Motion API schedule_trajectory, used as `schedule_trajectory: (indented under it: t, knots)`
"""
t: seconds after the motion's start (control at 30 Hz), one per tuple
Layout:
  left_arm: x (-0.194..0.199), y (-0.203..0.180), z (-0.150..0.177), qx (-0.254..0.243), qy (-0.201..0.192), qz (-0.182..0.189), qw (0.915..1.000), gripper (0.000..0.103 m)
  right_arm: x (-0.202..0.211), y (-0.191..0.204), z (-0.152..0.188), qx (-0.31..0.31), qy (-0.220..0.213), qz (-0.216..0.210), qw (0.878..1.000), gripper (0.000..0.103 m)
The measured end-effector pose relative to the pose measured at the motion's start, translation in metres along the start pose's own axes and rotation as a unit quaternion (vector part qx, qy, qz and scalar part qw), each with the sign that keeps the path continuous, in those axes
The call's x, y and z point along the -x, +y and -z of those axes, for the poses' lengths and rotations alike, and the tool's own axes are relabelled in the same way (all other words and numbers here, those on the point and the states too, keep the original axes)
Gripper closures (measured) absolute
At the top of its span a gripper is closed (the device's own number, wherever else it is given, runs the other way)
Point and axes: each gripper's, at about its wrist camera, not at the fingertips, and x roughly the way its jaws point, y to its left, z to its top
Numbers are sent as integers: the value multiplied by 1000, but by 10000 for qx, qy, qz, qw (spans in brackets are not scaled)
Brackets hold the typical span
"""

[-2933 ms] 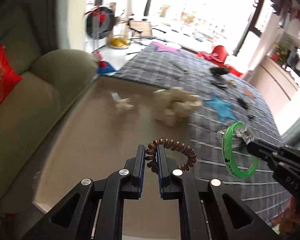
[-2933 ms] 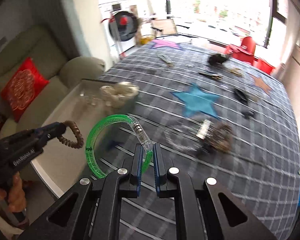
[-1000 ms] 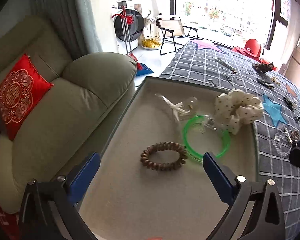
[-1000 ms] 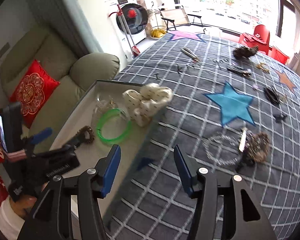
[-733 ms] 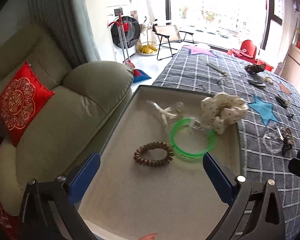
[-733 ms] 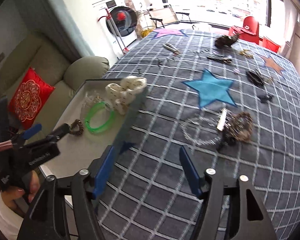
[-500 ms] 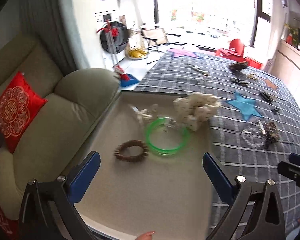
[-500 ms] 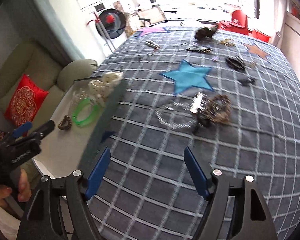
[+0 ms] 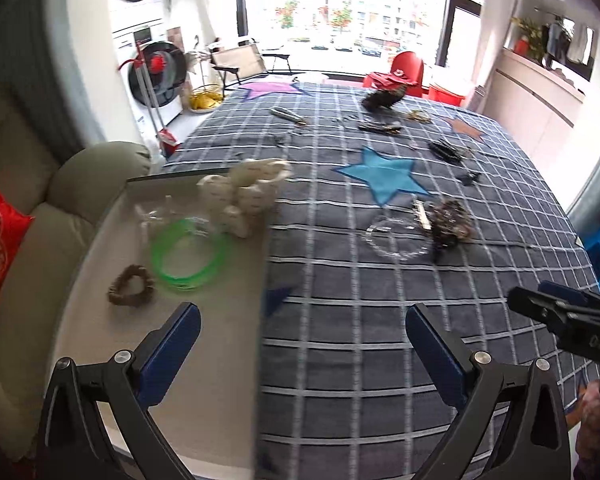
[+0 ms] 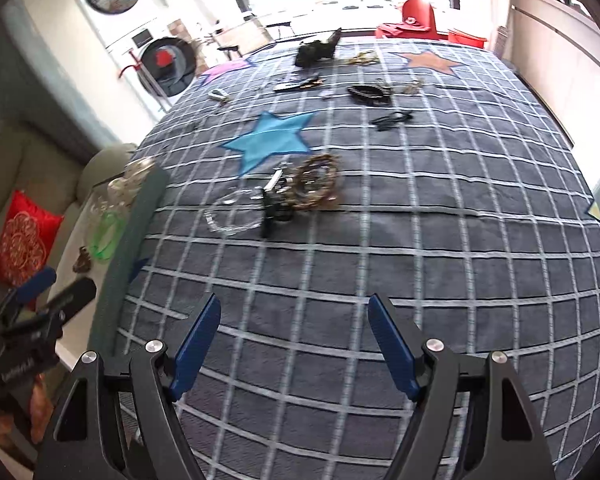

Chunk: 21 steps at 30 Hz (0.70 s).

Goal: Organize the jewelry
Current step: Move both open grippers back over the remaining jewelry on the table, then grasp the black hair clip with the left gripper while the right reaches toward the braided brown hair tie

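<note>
Both claws hang spread and empty above the grid-checked bed cover (image 10: 420,208) — the left claw (image 9: 300,344) at the tray's (image 9: 100,340) edge, the right claw (image 10: 294,340) short of a tangle of clear bracelet (image 10: 232,210) and beaded bangle (image 10: 316,184). The green bangle (image 9: 188,256) and brown coil tie (image 9: 130,290) already lie in the tray. The tangle looks risky — one pinch could drag several pieces together.

Both fisheye views look steeply down along their own fingers from above the plaid blanket (image 10: 420,240), facing the windows. The left view sits over the tray (image 9: 100,320) edge (tray at left); both share the blue star (image 9: 384,174) and tray.
</note>
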Motion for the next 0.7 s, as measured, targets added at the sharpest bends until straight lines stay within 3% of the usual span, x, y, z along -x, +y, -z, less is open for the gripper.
schedule_trajectory:
  t: [0.3,0.63,0.7]
  knots:
    - [-22,-33,-5,-160,163,177,9996,0,-15,-26,-30,-247,-12,172,9995,24]
    - [-56,-50,-12,-219,363,68,9991,0,-55,-34,-65,-468,94,101,9988,24]
    - [-61,-52,-14,-202,355,37,9992,0,-64,-33,-70,-472,127,89,9988,28]
